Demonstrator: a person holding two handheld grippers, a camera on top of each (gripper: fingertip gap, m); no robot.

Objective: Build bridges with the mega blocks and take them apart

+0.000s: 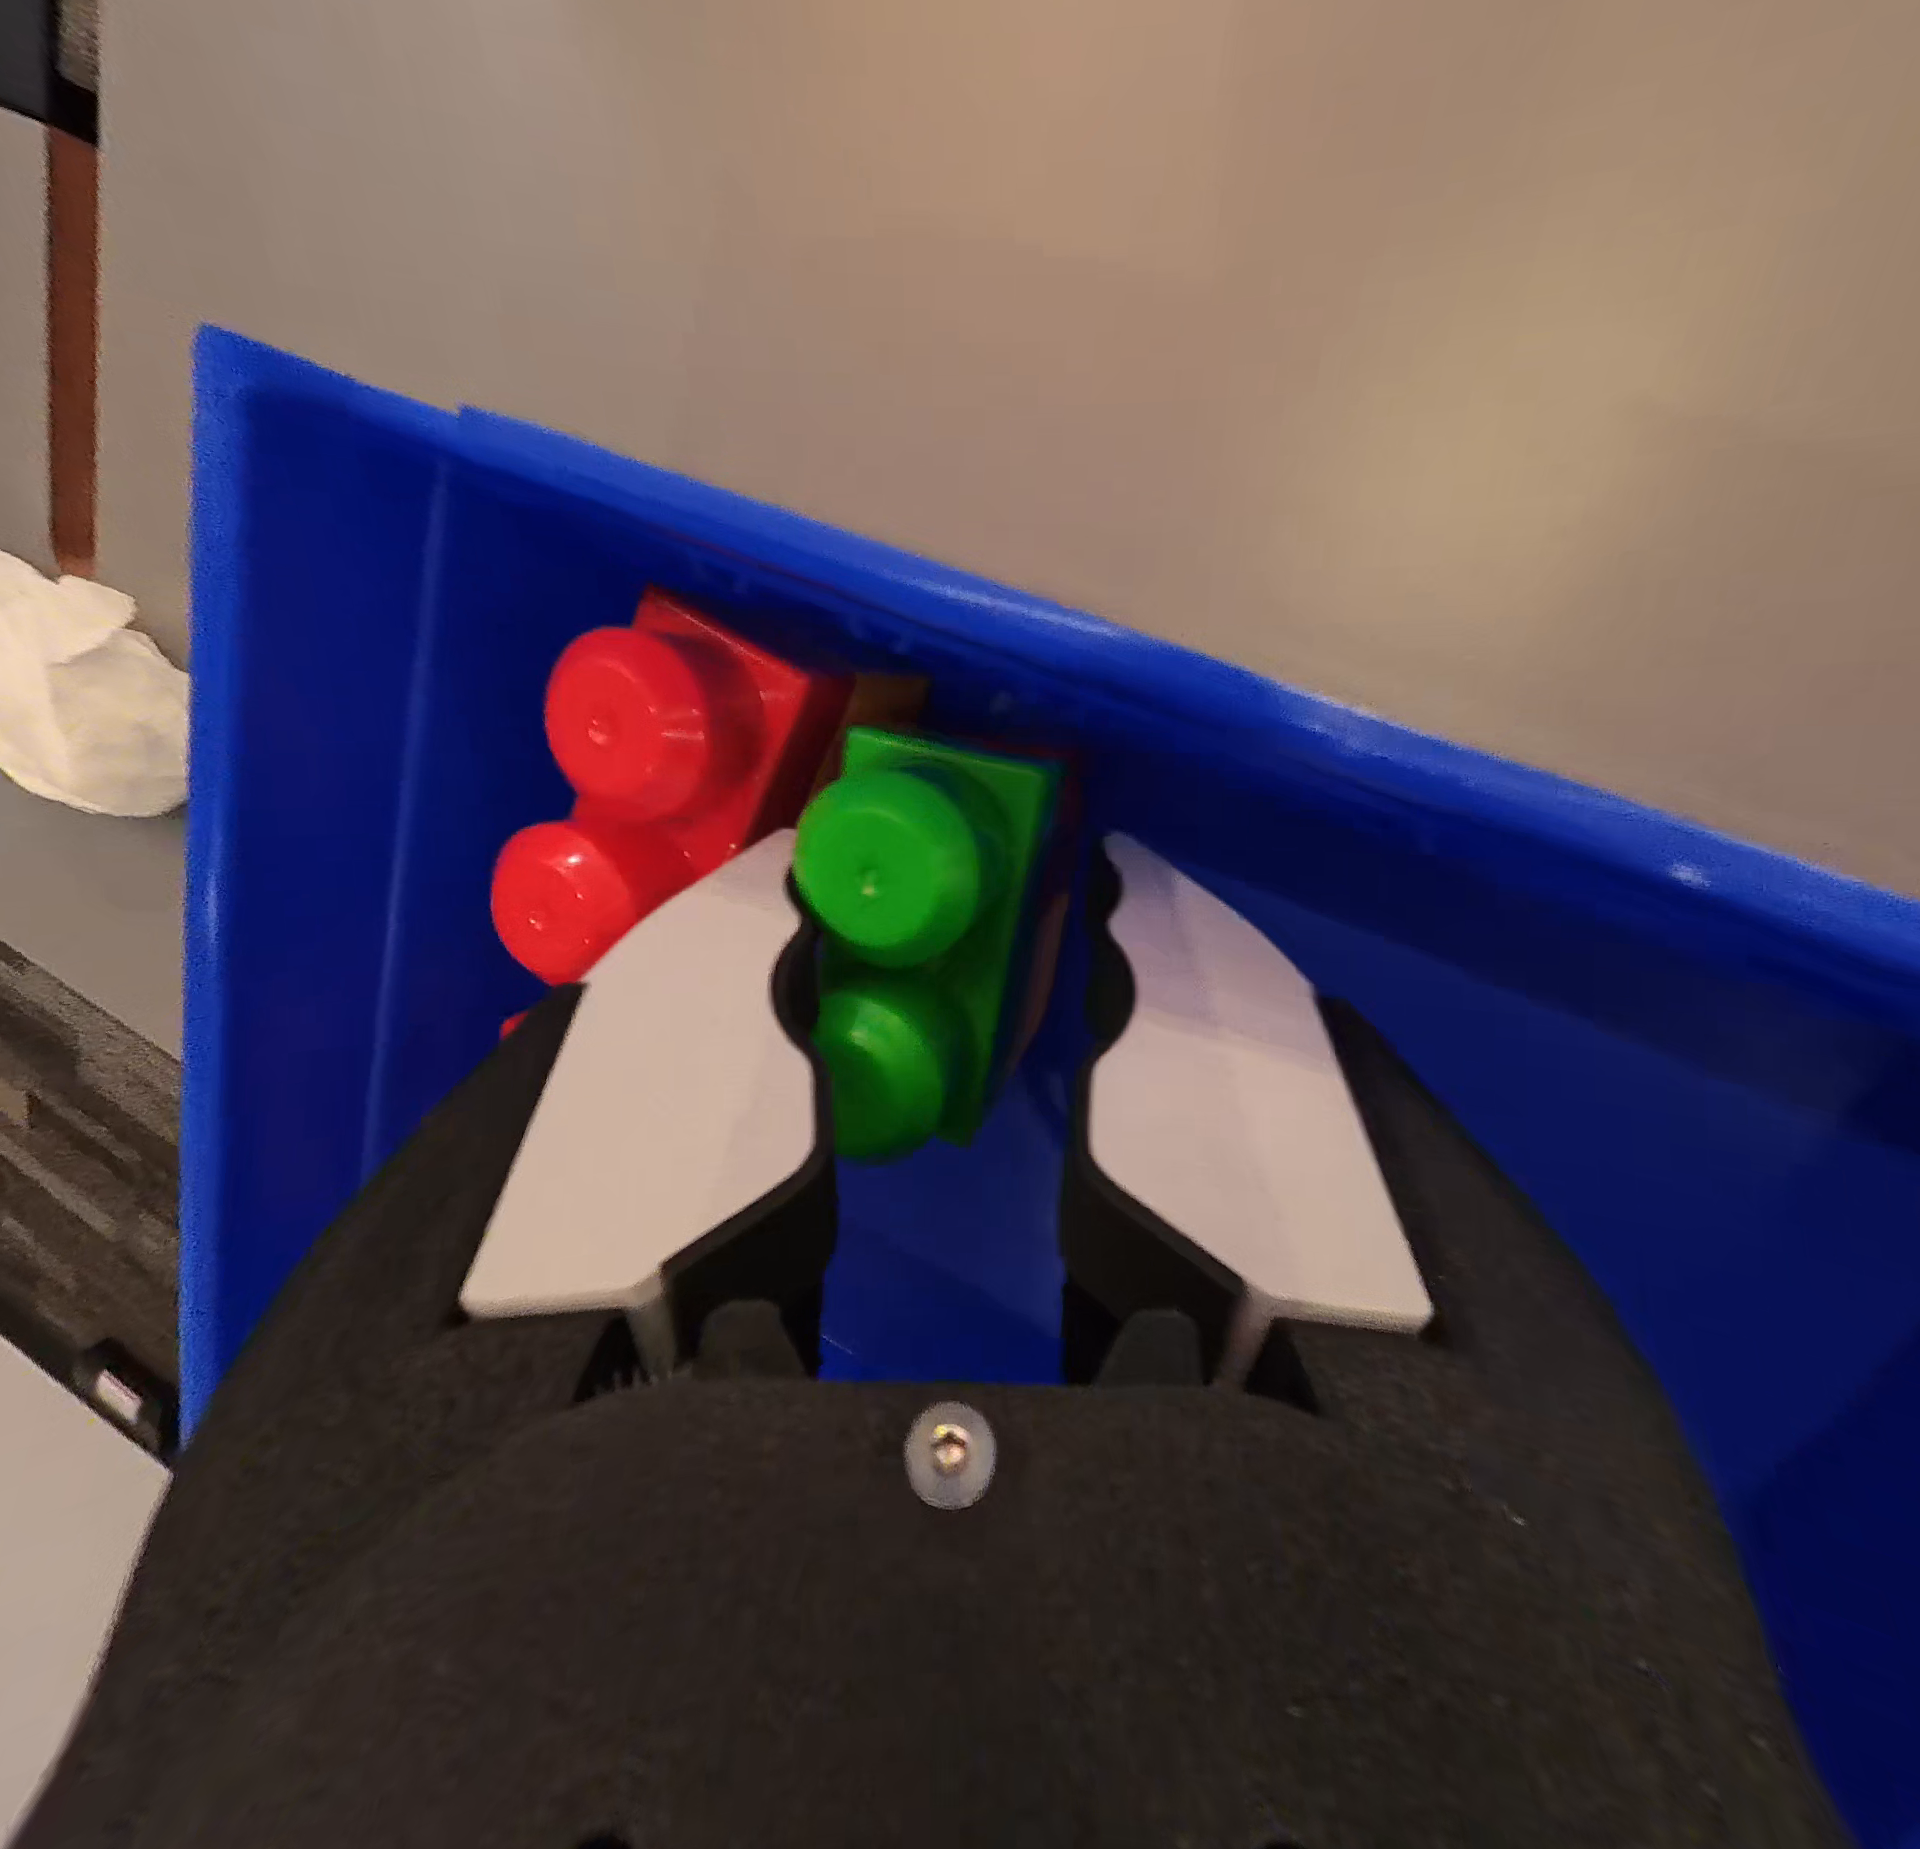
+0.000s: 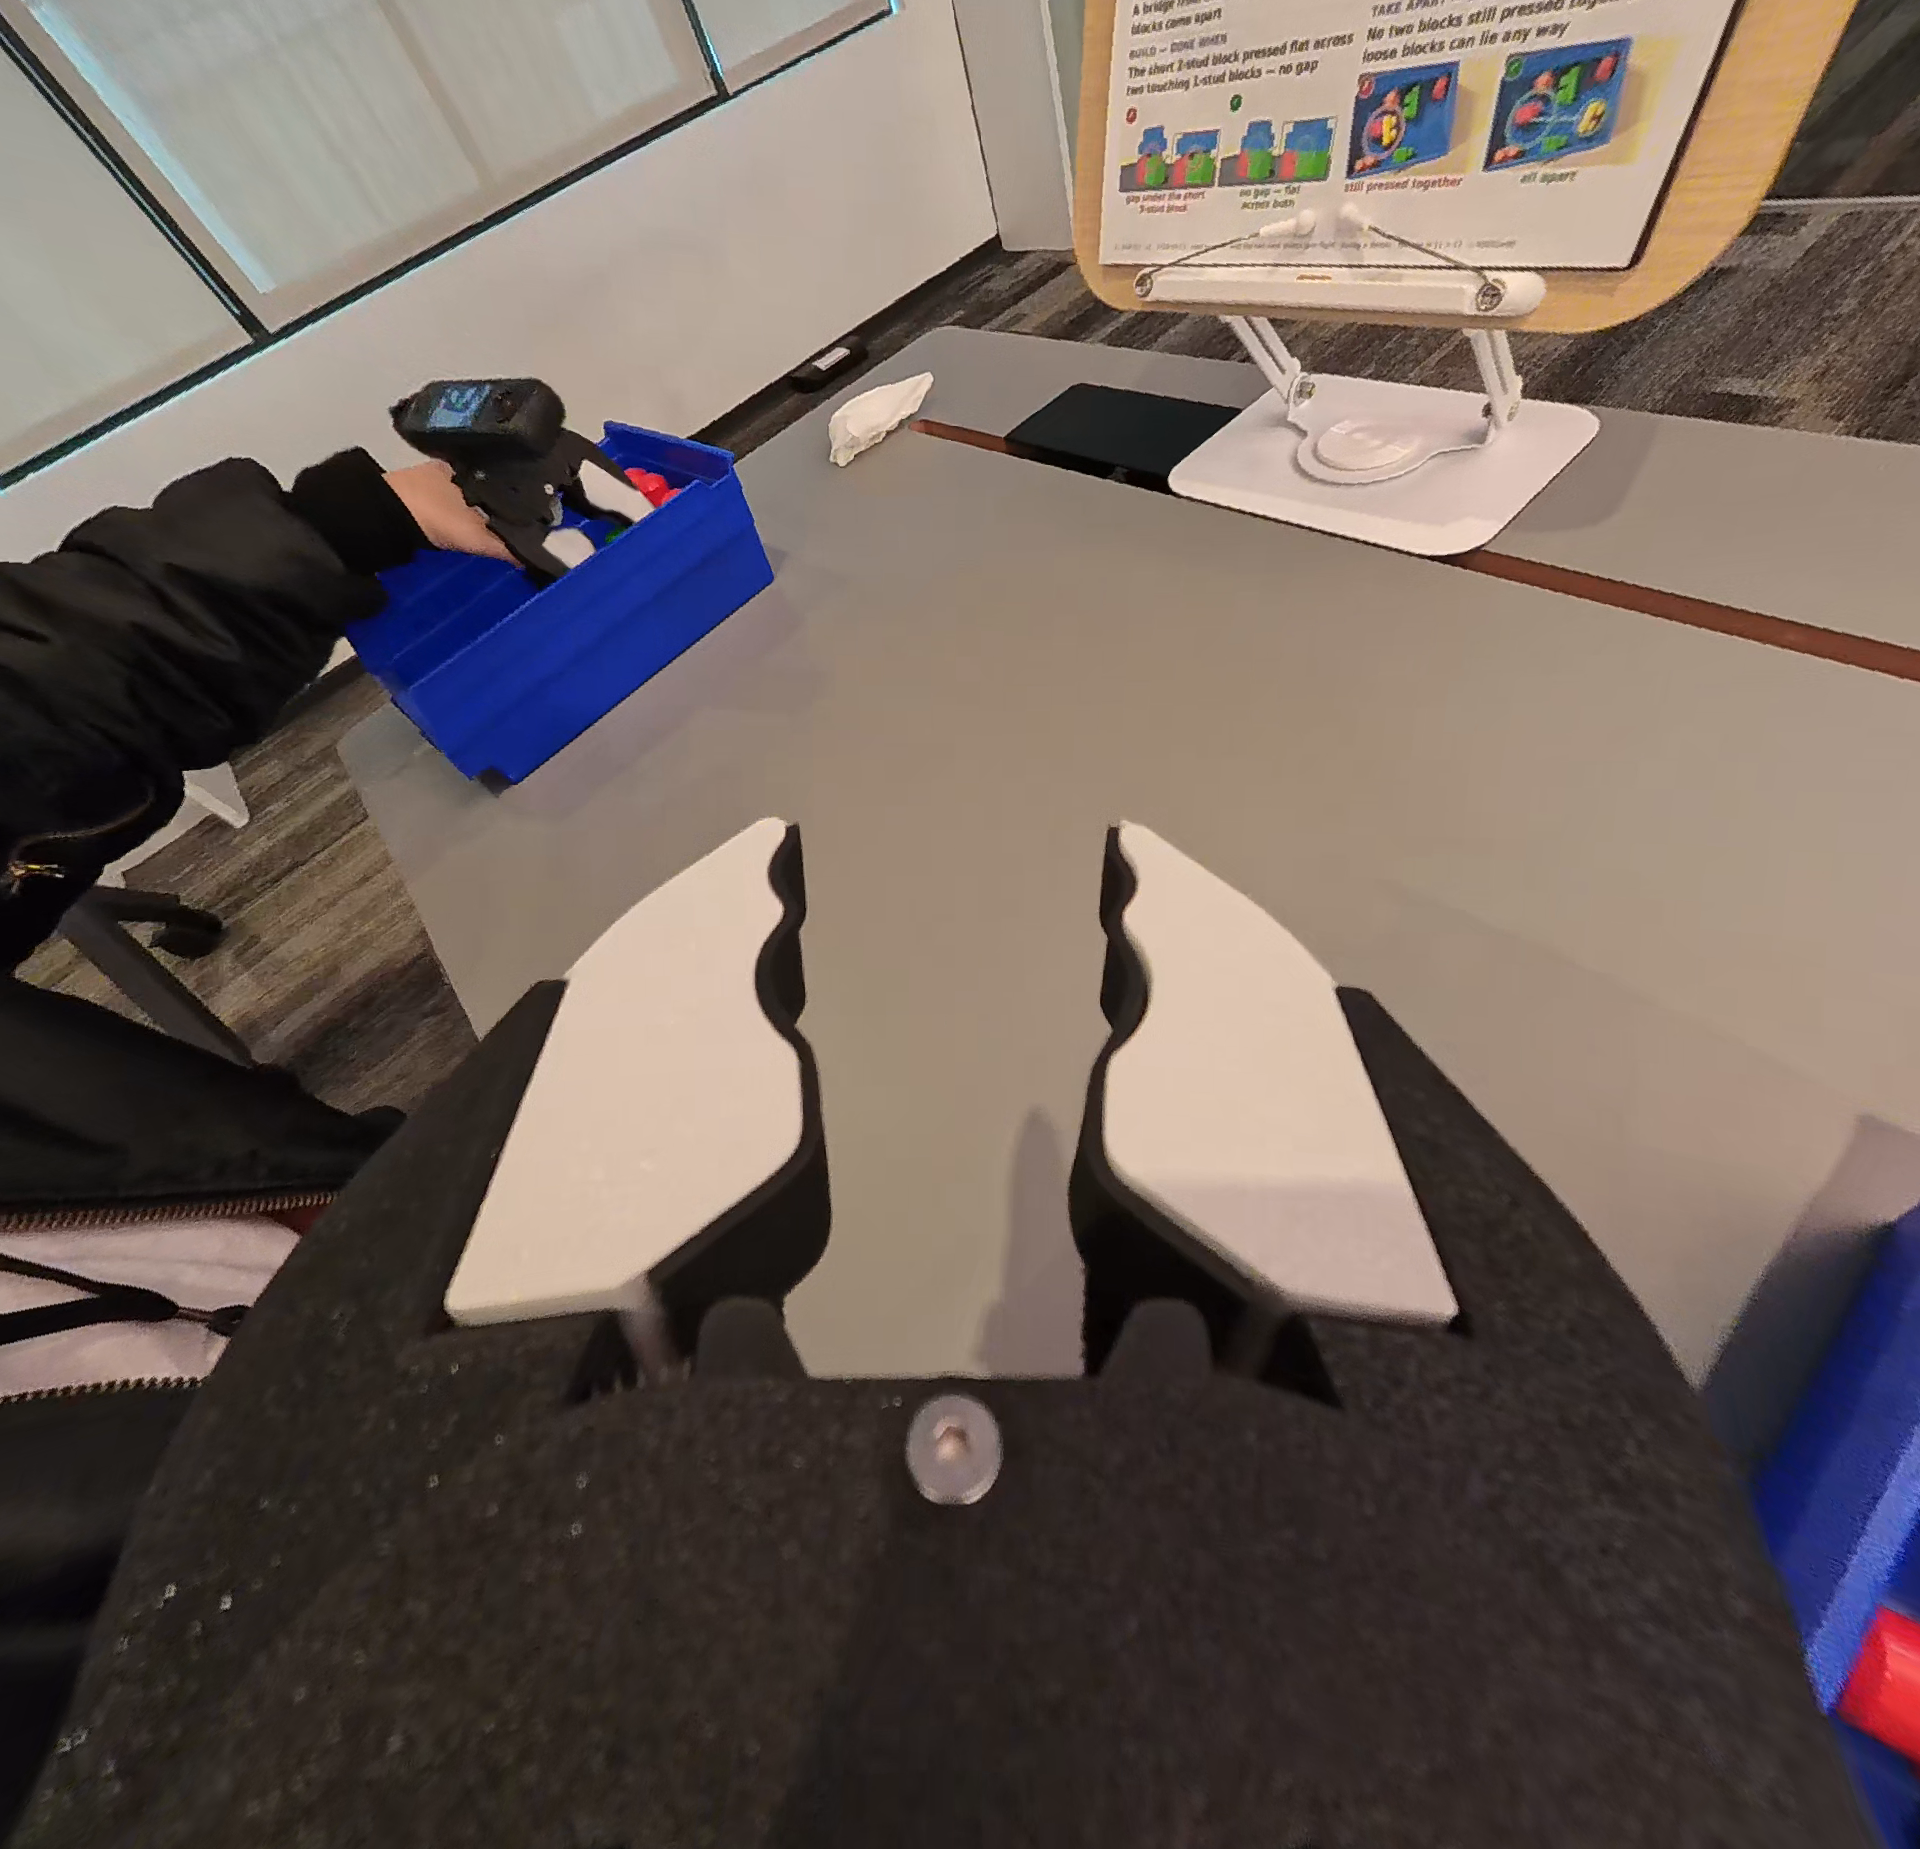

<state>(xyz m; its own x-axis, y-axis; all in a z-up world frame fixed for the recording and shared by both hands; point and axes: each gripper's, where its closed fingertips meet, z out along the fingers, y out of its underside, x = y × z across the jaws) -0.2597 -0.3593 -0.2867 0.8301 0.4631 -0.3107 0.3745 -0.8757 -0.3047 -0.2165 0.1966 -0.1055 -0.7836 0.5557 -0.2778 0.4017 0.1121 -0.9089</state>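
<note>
In the left wrist view, the left claw (image 1: 945, 864) reaches into a deep blue plastic bin (image 1: 312, 864), its white-faced fingers spread wide and gripping nothing. A green two-stud plastic block (image 1: 914, 926) sits between the fingertips, close against the left finger and apart from the right one, so the claw looks lined up to close on it. A red two-stud plastic block (image 1: 644, 791) lies just beside it on the left, partly hidden behind the left finger. The blocks appear pushed into the bin's far corner, which probably leaves little room for the fingers. Darker pieces behind the green block are too blurred to identify, and whether it is pressed onto anything cannot be told

In the right wrist view, the right claw (image 2: 951, 843) hovers over the bare grey counter (image 2: 1143, 708), jaws wide and empty, seemingly waiting. Well to its left, the same bin stands at the counter's edge with the left claw dipped inside, held by a hand in a black sleeve (image 2: 156, 594); only specks of red and green show there. A second blue bin (image 2: 1829, 1436) is cut off at the lower right edge. A white stand holding an instruction sheet (image 2: 1382, 95) stands across the counter
</note>
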